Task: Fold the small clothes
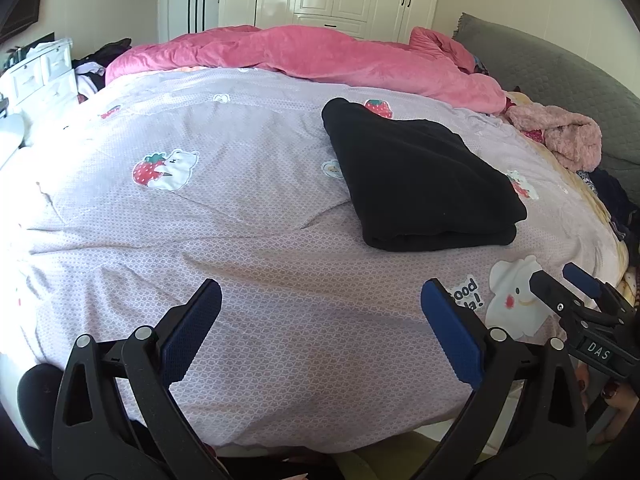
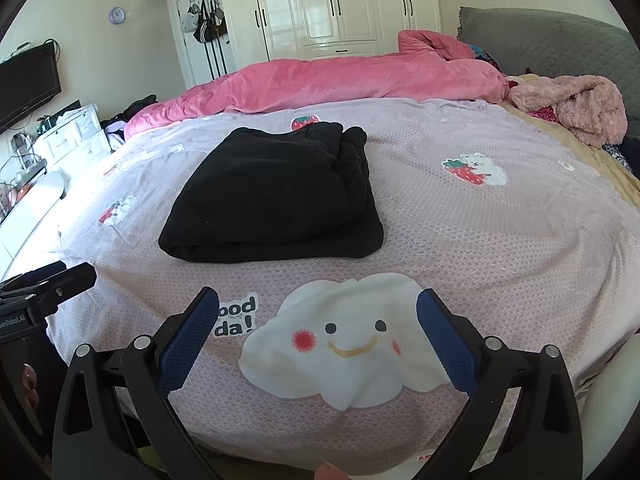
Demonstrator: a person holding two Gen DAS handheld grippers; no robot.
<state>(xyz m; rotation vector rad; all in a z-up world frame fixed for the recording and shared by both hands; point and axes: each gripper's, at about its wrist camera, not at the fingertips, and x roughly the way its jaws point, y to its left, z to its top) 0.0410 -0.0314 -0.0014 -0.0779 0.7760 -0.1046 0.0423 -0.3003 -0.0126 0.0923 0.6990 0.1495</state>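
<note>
Black garment (image 2: 276, 196) lies folded in a compact stack on the bed (image 2: 500, 240), flat on the lilac printed cover, well short of the pink duvet (image 2: 340, 80) bunched behind it. Nothing touches it.

Left gripper (image 1: 320, 316): fingers spread wide, nothing between them, held low over the near edge of the bed, pointing forward along the cover. Garment sits ahead and to its right, well apart.

Right gripper (image 2: 318, 320): fingers also spread wide and empty, hovering low over the white cloud print (image 2: 344, 344) at the near edge. Garment is straight ahead and slightly left, apart from the fingertips.

The two grippers are side by side near the same bed edge, both level and aimed toward the garment; each one shows at the margin of the other's view. Fluffy pink item (image 2: 576, 108) sits far right of the garment near the grey headboard (image 2: 540, 36).
</note>
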